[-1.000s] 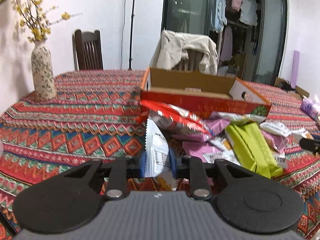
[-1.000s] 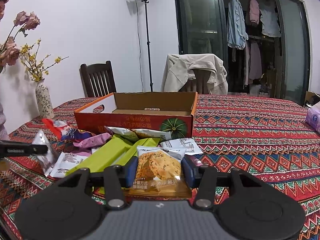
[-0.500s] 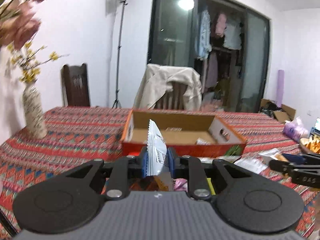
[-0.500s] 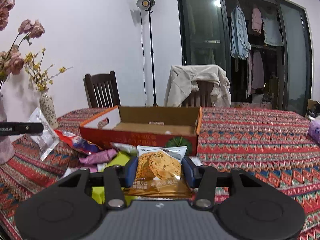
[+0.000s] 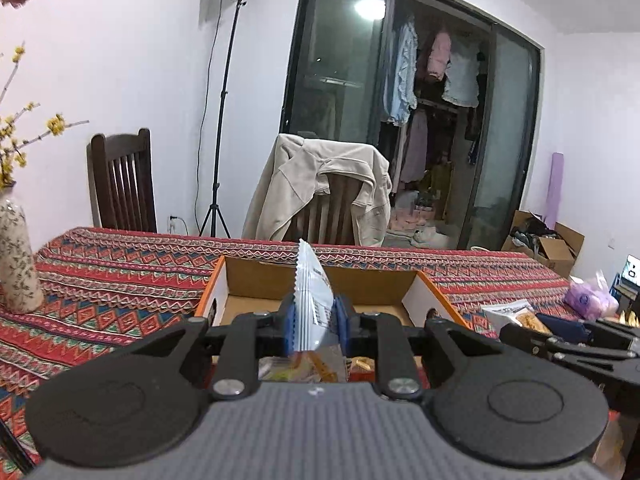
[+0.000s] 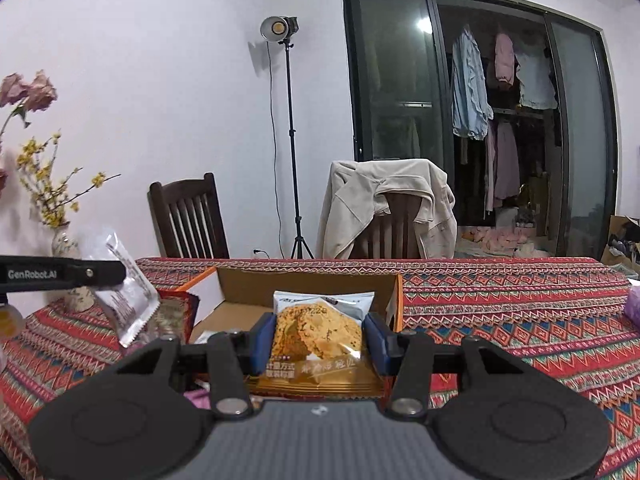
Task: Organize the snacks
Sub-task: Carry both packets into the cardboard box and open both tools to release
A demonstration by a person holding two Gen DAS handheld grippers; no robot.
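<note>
My left gripper (image 5: 313,316) is shut on a thin white snack packet (image 5: 310,292) held edge-up, just in front of the open orange cardboard box (image 5: 240,276). My right gripper (image 6: 318,338) is shut on a flat cookie packet (image 6: 318,330) with a brown biscuit picture, also held in front of the box (image 6: 304,284). The right gripper (image 5: 560,330) shows at the right in the left wrist view. At the left of the right wrist view, the left gripper's finger (image 6: 60,272) carries the white packet (image 6: 128,304). Other snacks under the grippers are mostly hidden.
A red patterned tablecloth (image 6: 500,312) covers the table. A flower vase (image 5: 16,256) stands at the left. Two chairs (image 5: 124,184) stand behind the table, one draped with a beige jacket (image 5: 320,184). A purple bag (image 5: 588,300) lies at the right edge.
Both grippers have risen and moved toward the box with their packets still gripped. The snack pile has dropped below view and the box interior now shows ahead.
</note>
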